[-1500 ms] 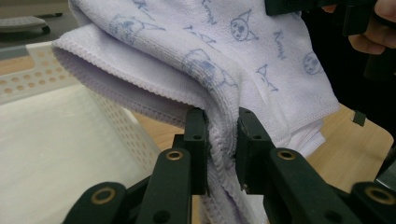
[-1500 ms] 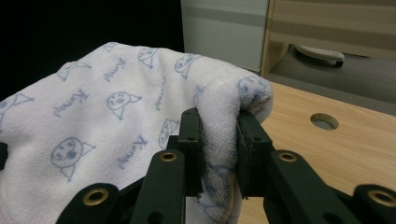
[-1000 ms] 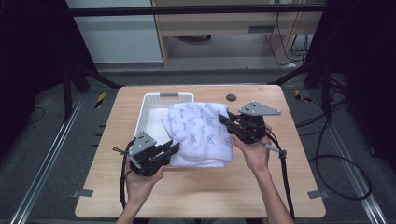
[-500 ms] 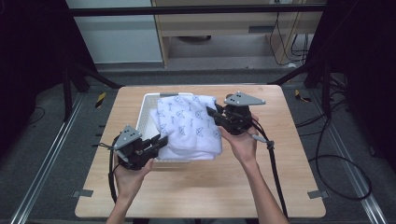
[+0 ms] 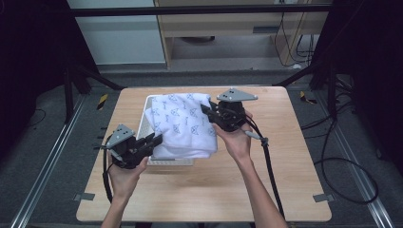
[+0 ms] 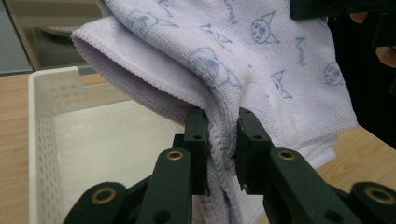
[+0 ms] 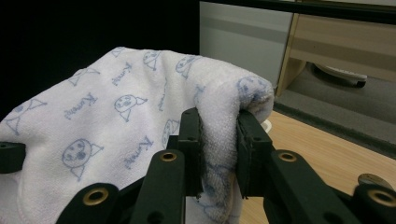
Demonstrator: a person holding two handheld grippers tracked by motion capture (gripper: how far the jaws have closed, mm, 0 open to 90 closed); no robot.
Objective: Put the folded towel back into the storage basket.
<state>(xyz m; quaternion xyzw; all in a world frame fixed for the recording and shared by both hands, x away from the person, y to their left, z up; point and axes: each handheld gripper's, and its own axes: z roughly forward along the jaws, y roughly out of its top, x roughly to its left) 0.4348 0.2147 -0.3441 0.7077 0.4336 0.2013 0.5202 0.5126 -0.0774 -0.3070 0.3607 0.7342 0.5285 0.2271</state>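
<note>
Towel [image 5: 183, 124] hangs folded between both grippers, above the basket [image 5: 148, 102]. Left gripper [image 5: 151, 141] is clenched on its near edge; right gripper [image 5: 208, 112] is clamped on the far fold. Long axis runs gripper to gripper, slanting away rightward. Basket floor lies just below, leftward of left jaws.

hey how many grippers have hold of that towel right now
2. The left gripper pinches the near-left edge of the towel over the white basket. The right gripper clamps a fold at its far-right side, holding it up.
</note>
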